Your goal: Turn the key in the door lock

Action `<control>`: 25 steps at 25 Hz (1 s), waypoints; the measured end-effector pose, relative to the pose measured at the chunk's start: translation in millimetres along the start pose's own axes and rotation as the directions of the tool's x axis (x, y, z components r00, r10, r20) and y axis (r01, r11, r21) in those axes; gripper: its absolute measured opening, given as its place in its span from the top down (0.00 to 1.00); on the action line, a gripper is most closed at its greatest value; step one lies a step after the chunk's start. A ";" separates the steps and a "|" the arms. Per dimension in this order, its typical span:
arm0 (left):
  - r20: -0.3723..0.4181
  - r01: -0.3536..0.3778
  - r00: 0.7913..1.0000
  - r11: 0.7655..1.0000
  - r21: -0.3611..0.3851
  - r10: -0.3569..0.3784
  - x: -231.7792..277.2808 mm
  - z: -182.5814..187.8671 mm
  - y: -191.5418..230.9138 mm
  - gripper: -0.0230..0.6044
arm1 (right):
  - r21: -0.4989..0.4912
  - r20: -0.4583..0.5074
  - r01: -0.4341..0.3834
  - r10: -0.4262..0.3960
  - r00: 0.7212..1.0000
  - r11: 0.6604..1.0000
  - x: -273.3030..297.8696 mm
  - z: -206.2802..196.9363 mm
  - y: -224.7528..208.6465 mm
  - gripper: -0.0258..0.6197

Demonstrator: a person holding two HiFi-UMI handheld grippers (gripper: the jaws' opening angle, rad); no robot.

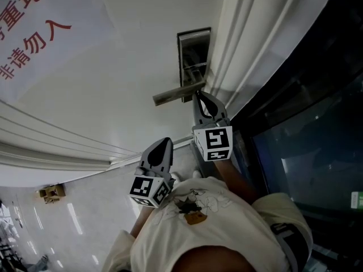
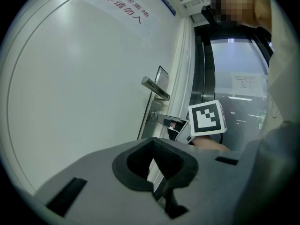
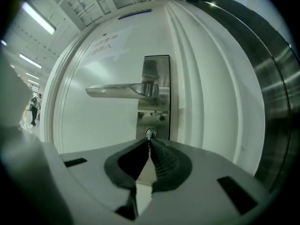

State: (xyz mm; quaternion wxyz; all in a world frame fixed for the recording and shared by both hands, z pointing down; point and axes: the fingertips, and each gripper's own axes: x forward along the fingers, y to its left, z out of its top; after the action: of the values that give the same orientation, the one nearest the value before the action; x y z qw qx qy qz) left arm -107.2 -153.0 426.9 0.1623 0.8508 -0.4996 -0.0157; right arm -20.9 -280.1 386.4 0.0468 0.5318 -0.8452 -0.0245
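A steel lock plate (image 1: 194,61) with a lever handle (image 1: 176,93) is fixed to the white door. In the right gripper view the handle (image 3: 122,90) lies level above the round keyhole, where the small key (image 3: 150,134) sits. My right gripper (image 3: 149,140) is shut on the key, its tips right at the cylinder. The head view shows this gripper (image 1: 198,95) just under the handle. In the left gripper view it (image 2: 162,119) reaches the plate (image 2: 152,116) from the right. My left gripper (image 1: 166,141) hangs back from the door, lower left, shut on nothing (image 2: 153,146).
A paper sign with red characters (image 1: 28,21) is stuck on the door at upper left. White door-frame moulding (image 1: 244,50) runs beside the plate, with dark glass panels (image 1: 306,123) to its right. Pale tiled floor (image 1: 74,208) lies below, and the person's torso fills the bottom.
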 end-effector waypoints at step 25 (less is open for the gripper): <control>0.013 -0.013 1.000 1.000 -0.013 0.013 -8.9 1.2 2.1 0.95 | 0.825 0.121 -0.177 0.139 0.983 0.537 -0.3 -3.4 -2.9 0.93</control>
State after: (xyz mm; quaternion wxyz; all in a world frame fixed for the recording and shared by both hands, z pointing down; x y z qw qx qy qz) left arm -113.6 -146.6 425.1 0.1647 0.8462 -0.5062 -0.0236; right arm -17.8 -281.1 389.5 -0.2252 0.4114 -0.8013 0.3715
